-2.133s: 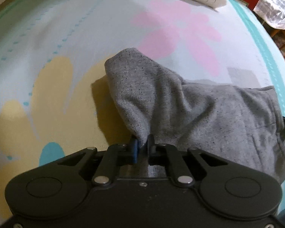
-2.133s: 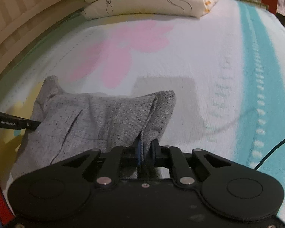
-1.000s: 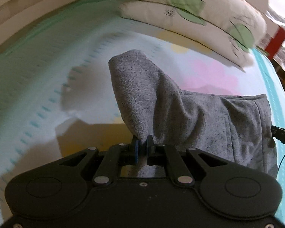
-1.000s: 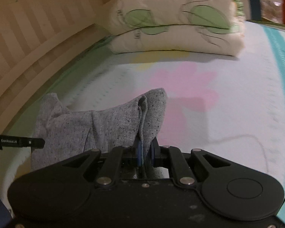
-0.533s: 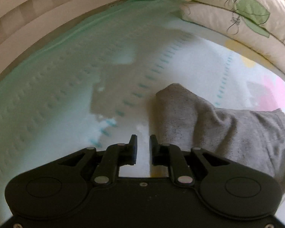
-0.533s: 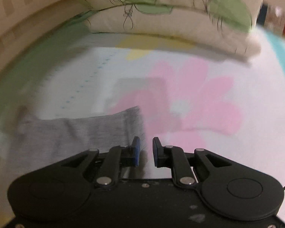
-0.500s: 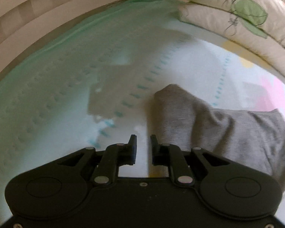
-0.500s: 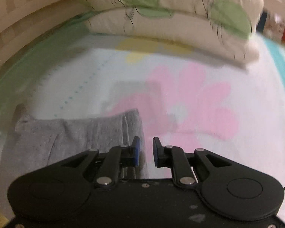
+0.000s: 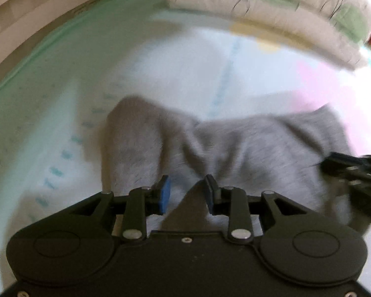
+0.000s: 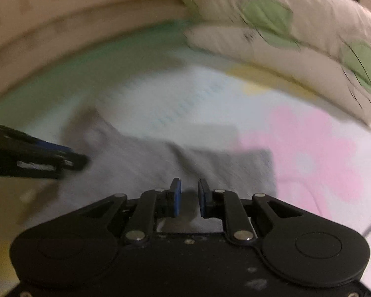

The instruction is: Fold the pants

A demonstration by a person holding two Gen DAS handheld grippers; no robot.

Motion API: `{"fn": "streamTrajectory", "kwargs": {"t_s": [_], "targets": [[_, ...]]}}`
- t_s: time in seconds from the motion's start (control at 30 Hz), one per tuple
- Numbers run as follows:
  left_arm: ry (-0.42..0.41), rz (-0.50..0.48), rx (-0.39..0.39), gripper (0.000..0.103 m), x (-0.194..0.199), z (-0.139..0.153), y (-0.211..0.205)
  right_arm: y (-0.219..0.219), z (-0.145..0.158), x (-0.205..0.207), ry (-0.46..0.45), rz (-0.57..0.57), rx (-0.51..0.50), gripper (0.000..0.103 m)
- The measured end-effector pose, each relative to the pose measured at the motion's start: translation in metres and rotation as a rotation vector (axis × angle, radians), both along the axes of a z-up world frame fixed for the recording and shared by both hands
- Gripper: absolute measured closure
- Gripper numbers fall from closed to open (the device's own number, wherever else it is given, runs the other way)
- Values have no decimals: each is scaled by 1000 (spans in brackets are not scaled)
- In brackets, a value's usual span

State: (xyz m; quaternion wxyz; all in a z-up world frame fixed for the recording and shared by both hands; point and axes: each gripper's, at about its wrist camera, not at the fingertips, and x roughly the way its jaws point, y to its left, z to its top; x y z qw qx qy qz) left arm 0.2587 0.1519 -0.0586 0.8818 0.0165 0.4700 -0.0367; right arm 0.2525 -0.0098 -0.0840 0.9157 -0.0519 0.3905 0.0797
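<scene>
The grey pants [image 9: 247, 148] lie folded on the bed sheet [image 9: 160, 74], spread crosswise in front of both grippers. In the left wrist view the fabric bunches into a raised fold at its left end and flattens toward the right; in the right wrist view the same garment [image 10: 185, 168] shows a squared right edge that lies beside the pink flower print [image 10: 309, 153] of the sheet.

The left gripper [image 9: 186, 193] sits low over the near part of the pants. Its jaws stand clearly apart and are opening — grey fabric shows in the gap behind them, but the pads do not press on it. The same gripper appears from the side in the right wrist view [image 10: 71, 160], its tip over the left part of the garment.

The right gripper [image 10: 188, 195] hovers over the near edge of the pants. A narrow gap shows between its blue pads, and no fabric is pinched between them — the jaws are closing. It appears as a dark, blurred shape at the right edge of the left wrist view [image 9: 353, 168].

Beyond the pants, two stacked pillows [image 10: 296, 37] with green leaf prints lie at the head of the bed, next to a striped beige headboard [image 10: 61, 12]. Both frames are motion-blurred.
</scene>
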Motion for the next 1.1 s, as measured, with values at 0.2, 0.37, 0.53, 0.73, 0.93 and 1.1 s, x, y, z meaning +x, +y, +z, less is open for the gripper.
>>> {"fn": "streamTrajectory", "kwargs": {"t_s": [0.2,0.37,0.53,0.73,0.93,1.1], "targets": [[-9,20,64,59,-11,8,-6,-19,-2,-6,10,1,65,101],[-37,104,18,54,-39,52,3,-13,25,-26,-48,-23,72,80],[-121,183,19,46,-82,91,-3,-20,64,-67,-105,-65,116,67],[-160,215,42,40,-120,99,-24,-21,83,-115,-139,-66,113,62],[-137,179,20,40,-147,85,-40,-18,75,-149,-126,-72,86,62],[-124,176,6,40,-157,74,-43,-20,69,-161,-107,-86,98,62]]}}
